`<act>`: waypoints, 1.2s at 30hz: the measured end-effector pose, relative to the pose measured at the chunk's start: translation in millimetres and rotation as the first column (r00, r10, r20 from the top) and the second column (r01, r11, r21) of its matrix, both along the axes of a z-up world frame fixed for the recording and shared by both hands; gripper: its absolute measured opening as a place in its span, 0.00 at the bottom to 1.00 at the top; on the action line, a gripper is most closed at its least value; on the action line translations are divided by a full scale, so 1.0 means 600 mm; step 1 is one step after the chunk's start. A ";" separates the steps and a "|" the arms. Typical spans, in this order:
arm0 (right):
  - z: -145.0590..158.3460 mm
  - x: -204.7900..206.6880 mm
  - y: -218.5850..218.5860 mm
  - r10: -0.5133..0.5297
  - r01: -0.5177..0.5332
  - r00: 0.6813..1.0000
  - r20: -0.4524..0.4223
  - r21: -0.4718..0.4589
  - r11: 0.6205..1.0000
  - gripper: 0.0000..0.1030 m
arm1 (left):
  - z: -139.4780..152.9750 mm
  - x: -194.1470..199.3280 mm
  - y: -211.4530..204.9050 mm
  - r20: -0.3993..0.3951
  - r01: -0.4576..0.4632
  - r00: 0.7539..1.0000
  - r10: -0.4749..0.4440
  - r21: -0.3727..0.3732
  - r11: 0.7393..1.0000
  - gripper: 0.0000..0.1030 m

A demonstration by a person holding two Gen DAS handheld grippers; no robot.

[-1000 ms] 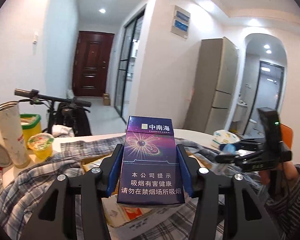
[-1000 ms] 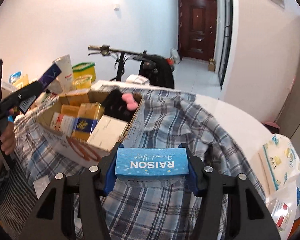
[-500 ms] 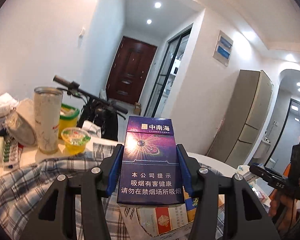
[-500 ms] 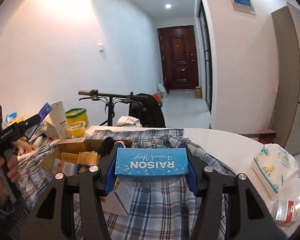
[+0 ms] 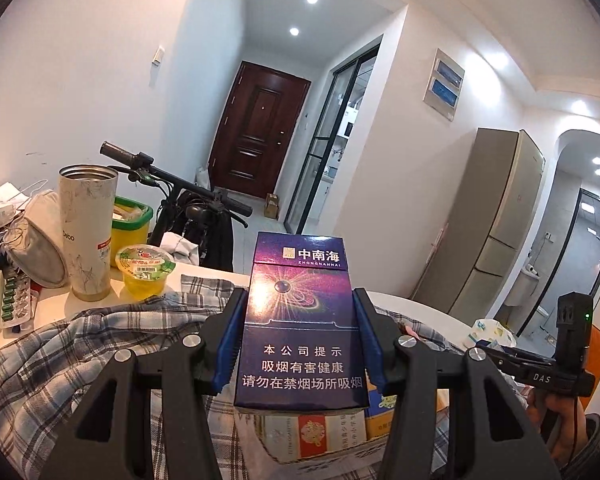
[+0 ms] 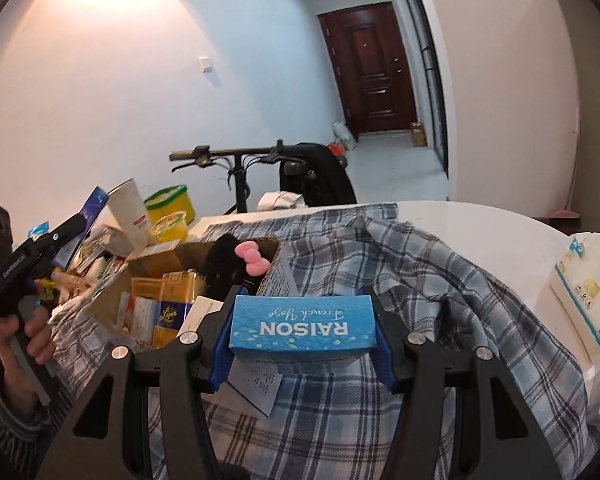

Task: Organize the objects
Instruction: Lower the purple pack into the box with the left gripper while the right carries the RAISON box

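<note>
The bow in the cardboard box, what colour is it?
Pink. The bow sits on something black in the cardboard box, clearest in the right wrist view.

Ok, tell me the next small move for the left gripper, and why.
Probably lower the purple cigarette pack into the cardboard box. The left gripper has its jaws shut on the pack just above the box, where similar packs already sit.
</note>
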State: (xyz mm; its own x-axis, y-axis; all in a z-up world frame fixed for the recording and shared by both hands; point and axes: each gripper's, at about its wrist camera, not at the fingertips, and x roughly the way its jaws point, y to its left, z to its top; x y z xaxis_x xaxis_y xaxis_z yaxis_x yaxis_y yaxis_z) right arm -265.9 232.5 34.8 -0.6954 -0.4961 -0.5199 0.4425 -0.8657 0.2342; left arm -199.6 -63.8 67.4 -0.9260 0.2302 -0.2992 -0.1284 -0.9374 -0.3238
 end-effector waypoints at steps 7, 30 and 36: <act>0.000 0.011 -0.015 0.077 -0.078 0.997 0.019 0.008 0.997 0.53 | -0.001 0.000 0.006 0.000 0.008 1.000 -0.008 -0.004 1.000 0.52; 0.179 -0.009 -0.092 -0.008 0.002 0.974 -0.227 -0.027 1.000 0.53 | 0.005 0.010 0.055 0.011 0.015 1.000 -0.013 -0.139 0.990 0.52; 0.220 0.000 -0.146 0.092 -0.143 0.966 -0.243 -0.204 0.968 0.53 | -0.006 -0.004 0.043 0.069 0.037 0.997 -0.031 -0.084 0.996 0.52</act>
